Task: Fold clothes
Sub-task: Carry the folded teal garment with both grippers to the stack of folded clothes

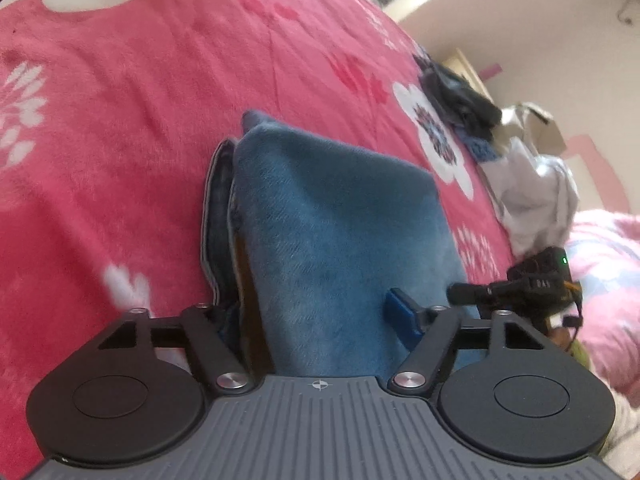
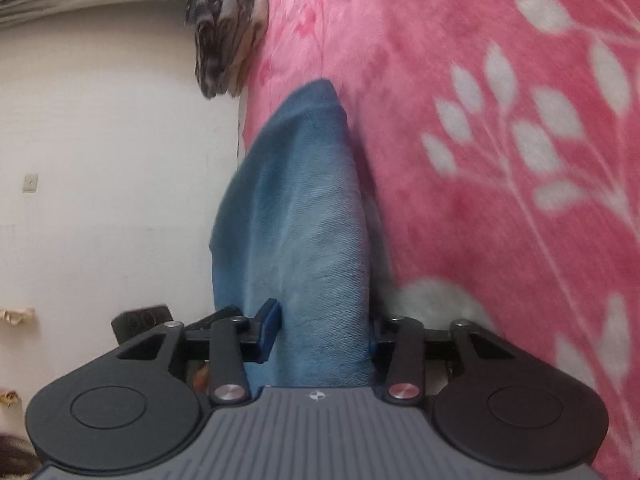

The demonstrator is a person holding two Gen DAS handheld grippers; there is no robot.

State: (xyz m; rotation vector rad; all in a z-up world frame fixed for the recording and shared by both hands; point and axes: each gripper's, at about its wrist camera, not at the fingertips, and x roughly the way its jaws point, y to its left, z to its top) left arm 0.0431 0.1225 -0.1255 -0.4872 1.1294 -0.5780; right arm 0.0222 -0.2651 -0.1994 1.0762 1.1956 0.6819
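Folded blue jeans (image 1: 332, 216) lie on a pink flowered blanket (image 1: 120, 120). My left gripper (image 1: 312, 312) is shut on the near end of the thick fold. Its right blue pad (image 1: 402, 314) presses into the denim, and its left finger is hidden behind the layered hem. In the right wrist view the jeans (image 2: 304, 220) rise as a narrow fold against the blanket (image 2: 500, 160). My right gripper (image 2: 322, 332) is shut on this fold. Its left pad (image 2: 270, 326) sits against the cloth, and the denim hides the other finger.
A dark garment (image 1: 460, 100) and a crumpled white cloth (image 1: 536, 188) lie at the bed's right edge. My other gripper's body (image 1: 536, 284) shows there. A patterned grey cloth (image 2: 228, 28) hangs over the bed's edge beside a pale wall (image 2: 100, 160).
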